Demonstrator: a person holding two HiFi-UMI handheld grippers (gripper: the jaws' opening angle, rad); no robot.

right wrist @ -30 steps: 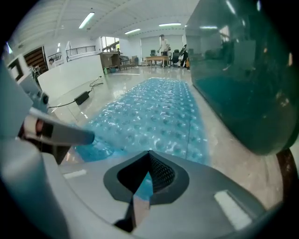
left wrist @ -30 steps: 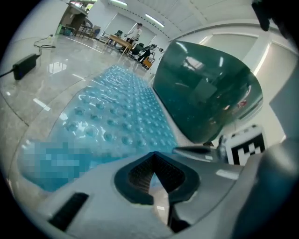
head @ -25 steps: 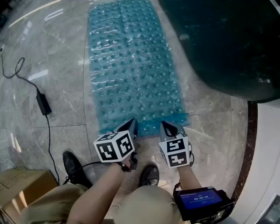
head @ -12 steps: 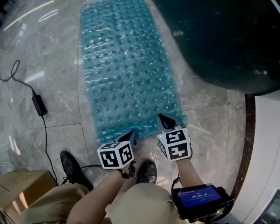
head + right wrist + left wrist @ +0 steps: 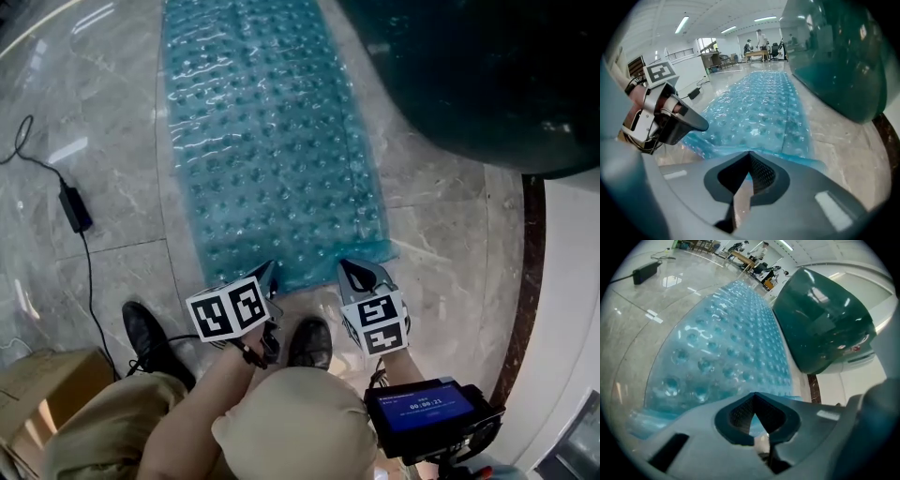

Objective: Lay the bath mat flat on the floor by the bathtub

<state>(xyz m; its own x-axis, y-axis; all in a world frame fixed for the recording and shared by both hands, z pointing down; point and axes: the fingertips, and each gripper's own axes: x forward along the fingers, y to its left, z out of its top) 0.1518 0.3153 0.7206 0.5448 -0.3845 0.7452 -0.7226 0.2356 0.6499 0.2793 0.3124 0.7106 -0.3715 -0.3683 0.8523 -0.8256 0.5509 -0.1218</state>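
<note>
A translucent blue bath mat (image 5: 267, 141) with rows of bumps lies lengthwise on the marble floor, left of the dark green bathtub (image 5: 469, 75). My left gripper (image 5: 266, 272) is shut on the mat's near edge toward its left side. My right gripper (image 5: 354, 270) is shut on the same edge near its right corner. In the left gripper view the mat (image 5: 726, 333) stretches away from the closed jaws (image 5: 754, 397), with the tub (image 5: 820, 324) on the right. The right gripper view shows the near edge of the mat (image 5: 759, 108) slightly raised between my right gripper (image 5: 749, 154) and the left gripper (image 5: 701, 125).
A black power adapter (image 5: 74, 208) with its cable lies on the floor to the left. A cardboard box (image 5: 37, 394) sits at the lower left. The person's black shoes (image 5: 150, 339) (image 5: 309, 342) stand just behind the mat's edge. A dark floor strip (image 5: 511, 309) borders the right.
Both grippers have drawn back toward the person with the mat's near edge in them, so the mat has slid a little along the floor. Both jaws stay shut.
</note>
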